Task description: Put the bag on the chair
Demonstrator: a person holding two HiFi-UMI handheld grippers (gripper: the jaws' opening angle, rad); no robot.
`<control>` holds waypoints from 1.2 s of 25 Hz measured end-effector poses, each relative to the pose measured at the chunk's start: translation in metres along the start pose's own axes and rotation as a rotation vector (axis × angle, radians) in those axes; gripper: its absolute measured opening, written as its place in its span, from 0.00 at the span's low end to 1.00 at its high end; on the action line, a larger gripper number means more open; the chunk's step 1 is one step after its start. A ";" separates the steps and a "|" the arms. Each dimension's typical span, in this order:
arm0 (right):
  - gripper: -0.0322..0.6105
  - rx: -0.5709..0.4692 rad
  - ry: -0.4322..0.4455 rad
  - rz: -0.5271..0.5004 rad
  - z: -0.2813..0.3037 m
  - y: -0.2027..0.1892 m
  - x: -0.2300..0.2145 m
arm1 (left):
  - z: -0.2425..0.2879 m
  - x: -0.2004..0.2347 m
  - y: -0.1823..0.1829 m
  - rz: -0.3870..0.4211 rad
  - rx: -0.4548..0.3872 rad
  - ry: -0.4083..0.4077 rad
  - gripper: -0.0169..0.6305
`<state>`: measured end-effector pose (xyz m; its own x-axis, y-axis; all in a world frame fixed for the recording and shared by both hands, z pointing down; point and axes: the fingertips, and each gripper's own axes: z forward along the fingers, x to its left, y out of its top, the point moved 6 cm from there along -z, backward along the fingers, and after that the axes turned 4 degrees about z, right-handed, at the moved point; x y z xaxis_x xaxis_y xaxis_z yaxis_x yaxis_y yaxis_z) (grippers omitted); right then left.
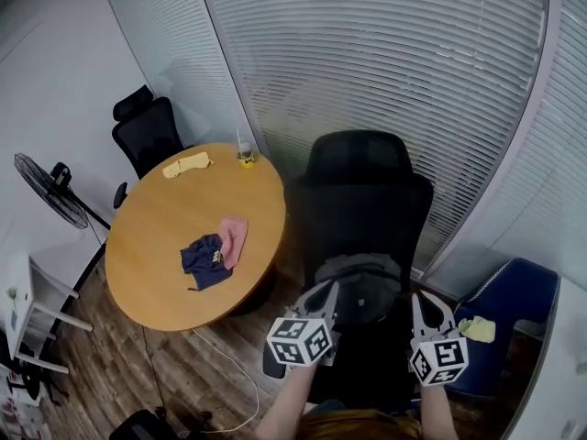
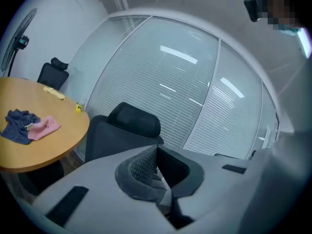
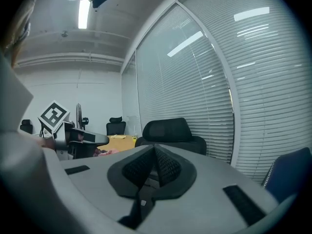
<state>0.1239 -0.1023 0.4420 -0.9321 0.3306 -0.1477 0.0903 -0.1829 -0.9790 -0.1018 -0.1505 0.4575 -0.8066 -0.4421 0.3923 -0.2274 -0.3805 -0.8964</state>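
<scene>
A black office chair (image 1: 362, 191) with a headrest stands in front of me; it also shows in the left gripper view (image 2: 127, 126) and the right gripper view (image 3: 168, 130). A grey and black bag (image 1: 359, 287) rests on its seat, low in the head view. My left gripper (image 1: 321, 299) is at the bag's left edge and my right gripper (image 1: 424, 308) is just off its right side. In their own views the left gripper (image 2: 156, 152) and right gripper (image 3: 155, 154) are both shut, pads together, with nothing between them. Neither gripper view shows the bag.
A round wooden table (image 1: 156, 264) at the left holds a blue cloth (image 1: 204, 259), a pink cloth (image 1: 232, 236) and a yellow cloth (image 1: 186, 164). A second black chair (image 1: 147, 134) and a fan (image 1: 46, 191) stand beyond it. A blue chair (image 1: 514, 301) is at the right. Blinds line the wall behind.
</scene>
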 end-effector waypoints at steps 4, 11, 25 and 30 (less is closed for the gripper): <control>0.07 0.000 0.001 -0.004 -0.004 0.003 0.004 | -0.004 -0.004 0.001 0.003 0.000 -0.006 0.06; 0.07 0.009 -0.008 -0.010 -0.011 0.003 0.005 | -0.007 -0.009 0.001 0.050 0.001 -0.001 0.06; 0.07 0.031 -0.004 -0.014 -0.012 -0.008 0.002 | -0.003 -0.013 -0.003 0.131 0.014 -0.004 0.06; 0.07 0.050 -0.013 -0.010 -0.011 -0.010 0.002 | -0.001 -0.010 -0.006 0.114 0.021 -0.001 0.06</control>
<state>0.1249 -0.0898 0.4500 -0.9373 0.3208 -0.1360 0.0638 -0.2258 -0.9721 -0.0932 -0.1431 0.4593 -0.8260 -0.4846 0.2879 -0.1222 -0.3447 -0.9307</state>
